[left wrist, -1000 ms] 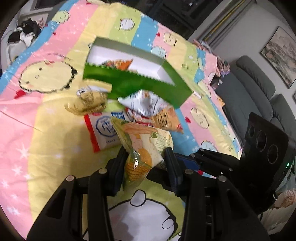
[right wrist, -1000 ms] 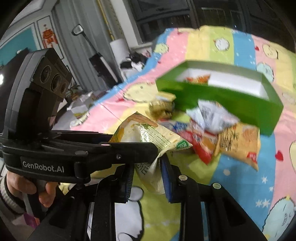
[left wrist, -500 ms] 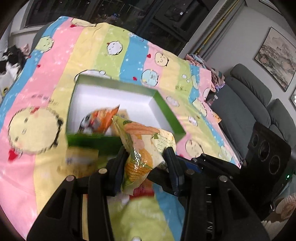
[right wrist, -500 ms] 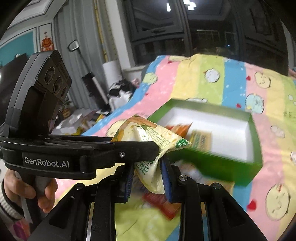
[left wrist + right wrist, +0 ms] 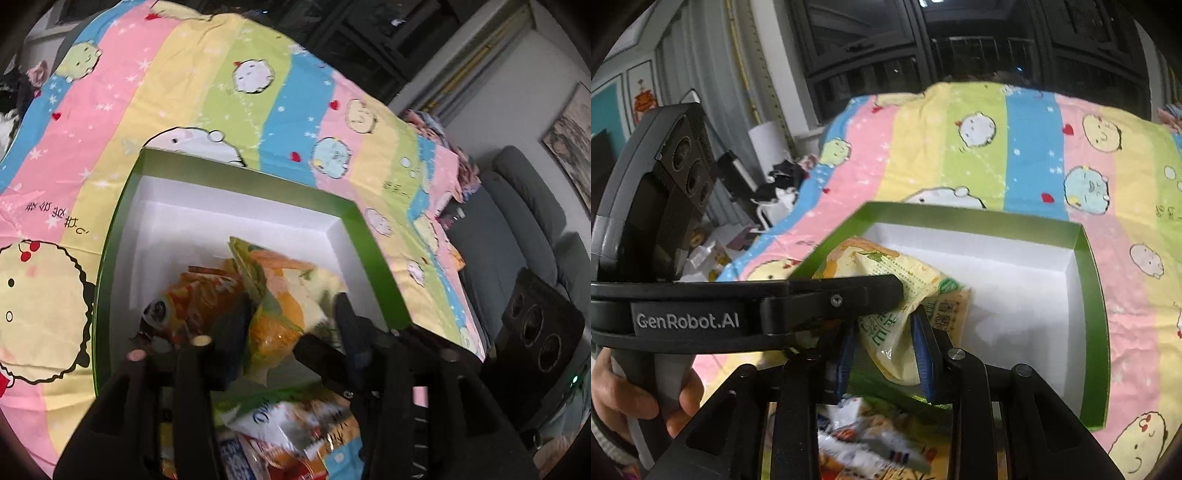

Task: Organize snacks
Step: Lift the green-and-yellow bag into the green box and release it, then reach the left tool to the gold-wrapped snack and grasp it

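A yellow-green snack bag [image 5: 284, 295] [image 5: 905, 295] hangs over the near part of the green box with a white inside [image 5: 236, 221] [image 5: 1034, 273]. My left gripper [image 5: 288, 328] and my right gripper [image 5: 886, 354] both have their jaws spread wider than before, loose around the bag's lower end. The left gripper's arm [image 5: 757, 306] crosses the right wrist view. An orange snack bag [image 5: 195, 299] lies in the box next to the held bag.
Several loose snack packets [image 5: 288, 428] [image 5: 871, 443] lie on the striped cartoon bedsheet [image 5: 258, 92] in front of the box. A grey sofa [image 5: 524, 206] stands to the right; clutter [image 5: 775, 184] lies beyond the bed's left edge.
Both grippers carried the bag forward from above the snack pile to over the box. Their jaws have widened around the bag.
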`<state>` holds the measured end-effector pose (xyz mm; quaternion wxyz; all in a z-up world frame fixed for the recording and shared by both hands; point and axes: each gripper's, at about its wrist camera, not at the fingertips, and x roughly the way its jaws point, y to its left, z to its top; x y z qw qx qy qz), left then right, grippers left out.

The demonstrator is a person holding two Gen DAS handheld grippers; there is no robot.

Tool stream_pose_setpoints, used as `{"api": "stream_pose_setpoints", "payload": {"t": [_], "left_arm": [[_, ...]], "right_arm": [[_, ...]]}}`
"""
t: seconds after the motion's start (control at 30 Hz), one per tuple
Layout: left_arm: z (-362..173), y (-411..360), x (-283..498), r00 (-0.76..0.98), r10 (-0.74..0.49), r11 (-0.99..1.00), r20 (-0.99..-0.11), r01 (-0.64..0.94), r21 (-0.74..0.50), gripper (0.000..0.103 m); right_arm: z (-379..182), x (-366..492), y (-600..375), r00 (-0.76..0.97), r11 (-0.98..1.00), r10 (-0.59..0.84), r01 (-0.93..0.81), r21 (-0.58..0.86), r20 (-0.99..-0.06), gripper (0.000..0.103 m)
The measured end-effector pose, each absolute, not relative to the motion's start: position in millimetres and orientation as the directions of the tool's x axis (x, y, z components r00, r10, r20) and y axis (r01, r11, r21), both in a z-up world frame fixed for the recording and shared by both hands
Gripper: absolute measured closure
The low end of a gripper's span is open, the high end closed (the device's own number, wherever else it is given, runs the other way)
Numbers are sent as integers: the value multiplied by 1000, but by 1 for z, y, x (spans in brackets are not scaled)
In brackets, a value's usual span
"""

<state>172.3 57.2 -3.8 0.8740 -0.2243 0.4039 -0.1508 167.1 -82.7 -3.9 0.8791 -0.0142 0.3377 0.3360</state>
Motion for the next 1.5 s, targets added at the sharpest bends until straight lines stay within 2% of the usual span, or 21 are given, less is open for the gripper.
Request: {"api": "stream_pose_setpoints", "payload": {"t": [0.07,0.13,0.3,0.47,0.7,0.97,1.17,1.5], "left_arm": [[-3,62,173,641,-414,863,-646,50,-503,11],[1,67,170,661,-391,872,-640,44,-487,9],[18,85,153,699,-334,897,-633,31,-440,1],[33,103,124,735,-237,933,-635,-9,-359,1],[28,115,84,731,-148,957,-667,-63,-281,1],[-4,108,35,674,-48,970,-737,-143,-194,1],[-17,99,11,646,-54,970,-762,-149,-195,1],[-13,93,-5,664,-51,969,-746,-149,-199,1]], "right_arm": [[-6,169,-84,559,792,558,-580,192,-613,68],[-6,167,-90,562,791,563,-579,198,-606,65],[-3,158,-111,578,801,567,-552,231,-587,49],[3,142,-131,591,808,566,-535,245,-575,39],[3,121,-150,599,825,547,-504,256,-584,35],[-7,90,-156,560,814,564,-500,296,-607,35],[-20,66,-142,503,797,575,-521,304,-645,35],[-31,48,-119,454,770,596,-558,310,-662,35]]}}
